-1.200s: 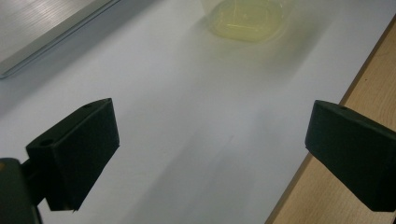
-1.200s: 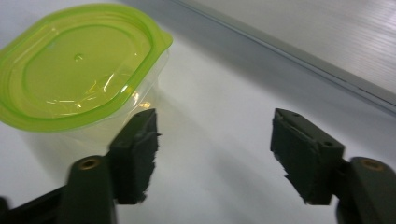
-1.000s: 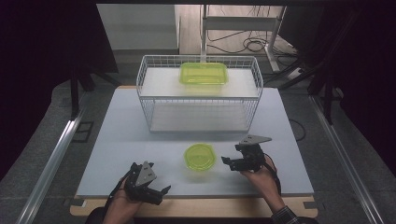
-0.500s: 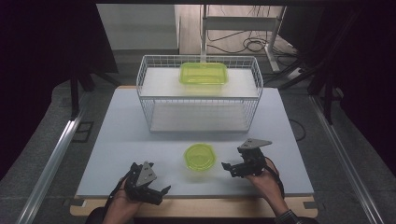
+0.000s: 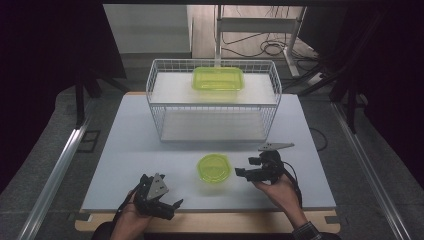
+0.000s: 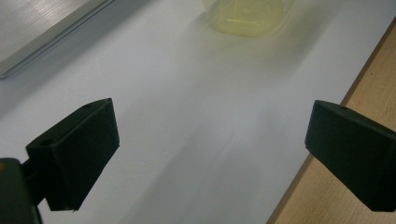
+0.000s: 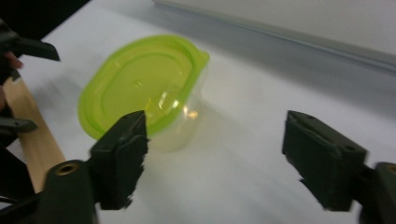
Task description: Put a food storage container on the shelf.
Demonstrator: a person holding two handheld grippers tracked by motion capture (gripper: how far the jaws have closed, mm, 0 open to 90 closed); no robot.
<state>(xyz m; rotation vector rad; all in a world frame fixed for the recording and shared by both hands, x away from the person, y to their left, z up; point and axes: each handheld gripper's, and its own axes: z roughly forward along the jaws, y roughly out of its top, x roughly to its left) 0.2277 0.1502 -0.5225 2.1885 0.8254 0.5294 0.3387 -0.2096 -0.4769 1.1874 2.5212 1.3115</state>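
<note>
Lab or recording studio setup, not a home. White tabletop (image 5: 125, 150) laid on a wooden board, standing on grey carpeted floor (image 5: 45, 165). Dark curtains (image 5: 50, 45) close off both sides. Loose cables (image 5: 265, 47) trail across the floor behind, next to a white metal stand (image 5: 260, 25). Aluminium rails (image 5: 55, 170) run along both sides of the tabletop. White wire rack (image 5: 212, 102) set squarely at the far end, staged like a test rig.

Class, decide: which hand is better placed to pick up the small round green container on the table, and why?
Right. The right claw sits open just beside the round green container, facing it. The left claw is open too, but nearer the table's front edge, farther from it.
</note>
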